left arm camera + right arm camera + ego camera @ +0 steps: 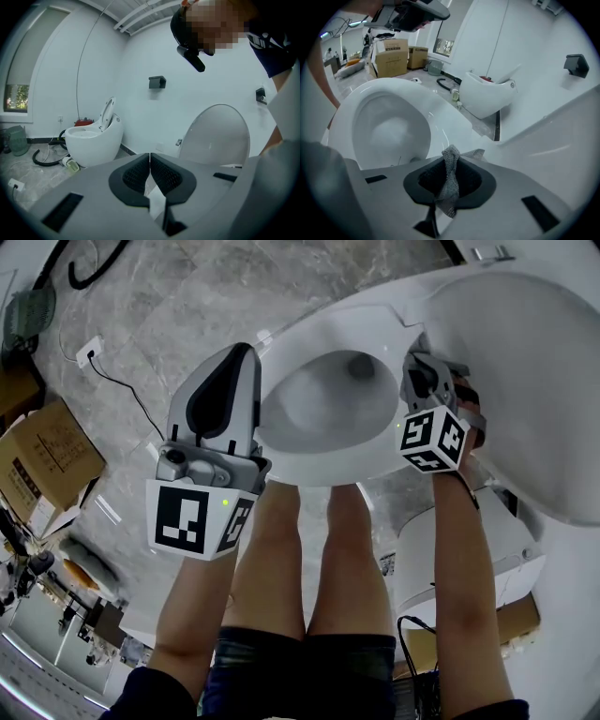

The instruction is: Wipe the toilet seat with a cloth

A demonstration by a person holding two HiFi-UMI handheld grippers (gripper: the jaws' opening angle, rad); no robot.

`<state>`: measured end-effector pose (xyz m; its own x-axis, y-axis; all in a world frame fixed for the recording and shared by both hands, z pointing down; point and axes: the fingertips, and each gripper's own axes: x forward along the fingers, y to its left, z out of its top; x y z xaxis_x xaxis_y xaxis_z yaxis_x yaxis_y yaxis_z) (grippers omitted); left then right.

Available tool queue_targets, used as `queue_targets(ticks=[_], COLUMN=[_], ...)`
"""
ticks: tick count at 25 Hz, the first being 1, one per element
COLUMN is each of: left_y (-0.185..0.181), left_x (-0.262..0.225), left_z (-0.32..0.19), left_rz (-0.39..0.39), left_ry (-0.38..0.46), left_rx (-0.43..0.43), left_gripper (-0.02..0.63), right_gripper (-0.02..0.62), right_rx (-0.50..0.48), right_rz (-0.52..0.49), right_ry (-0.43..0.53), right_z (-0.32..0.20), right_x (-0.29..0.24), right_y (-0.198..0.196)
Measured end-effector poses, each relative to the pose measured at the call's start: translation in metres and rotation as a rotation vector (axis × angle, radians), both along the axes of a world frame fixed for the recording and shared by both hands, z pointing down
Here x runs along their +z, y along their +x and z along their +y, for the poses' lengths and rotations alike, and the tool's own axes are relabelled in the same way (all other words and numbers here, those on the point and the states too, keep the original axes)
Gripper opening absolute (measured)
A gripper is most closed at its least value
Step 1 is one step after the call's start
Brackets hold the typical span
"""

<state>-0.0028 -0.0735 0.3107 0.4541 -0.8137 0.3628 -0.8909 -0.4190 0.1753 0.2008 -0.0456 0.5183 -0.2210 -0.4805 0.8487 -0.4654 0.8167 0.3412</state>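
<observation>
Grey marble floor (159, 296). Two toilets. The near toilet (375, 460) fills the head view, with its lid (534, 362) up at the right and its seat (309, 334) down around the bowl. The second toilet (93, 140) stands well apart by the far wall, lid also up. It shows in both gripper views.

The person stands facing the near toilet, bare legs (281, 549) right against its front, both forearms reaching forward and down.

Two cardboard boxes (391, 58) sit on the floor across the room. One of them shows at the left of the head view.

Left claw (234, 362) is held over the seat's left edge and does not seem to touch it. It points about level toward the raised lid and wall. Its jaws are closed together, pads meeting at the tip, nothing gripped.

Right claw (427, 371) is held lower, at the back right of the seat, just beside where the lid hinges. The hand (469, 413) is wrapped round its handle. Its jaws are clamped on the cloth (450, 178).

One cloth, grey mesh, bunched between the pads. Its free end spreads onto the white seat behind the bowl opening and looks to be touching.

Small stuff:
- Two black wall fittings (157, 82).
- A black hose (94, 263) coiled on the floor.
- A green bin (16, 139).
- A white socket (91, 351) with a thin cable (122, 390) across the floor.

Nothing lies between the right claw and the seat.
</observation>
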Motion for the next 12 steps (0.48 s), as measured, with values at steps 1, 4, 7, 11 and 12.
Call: queue_targets(ticks=[1, 4, 7, 11, 12], left_y=[0.000, -0.001, 0.002, 0.004, 0.004], left_x=[0.000, 0.000, 0.000, -0.002, -0.002], left_z=[0.000, 0.000, -0.001, -0.001, -0.001], left_rz=[0.001, 0.008, 0.014, 0.018, 0.018], left_ry=[-0.002, -0.003, -0.001, 0.003, 0.003], left_rx=[0.001, 0.002, 0.005, 0.018, 0.019], left_gripper=[0.023, 0.023, 0.023, 0.023, 0.023], right_gripper=[0.066, 0.066, 0.064, 0.063, 0.064], right_rx=[0.015, 0.025, 0.046, 0.147, 0.155], right_rz=[0.005, 0.034, 0.062, 0.092, 0.099], right_ry=[-0.005, -0.056, -0.111, -0.183, -0.192], right_z=[0.008, 0.051, 0.101, 0.146, 0.151], right_x=[-0.001, -0.001, -0.002, -0.003, -0.001], right_y=[0.005, 0.023, 0.043, 0.070, 0.075])
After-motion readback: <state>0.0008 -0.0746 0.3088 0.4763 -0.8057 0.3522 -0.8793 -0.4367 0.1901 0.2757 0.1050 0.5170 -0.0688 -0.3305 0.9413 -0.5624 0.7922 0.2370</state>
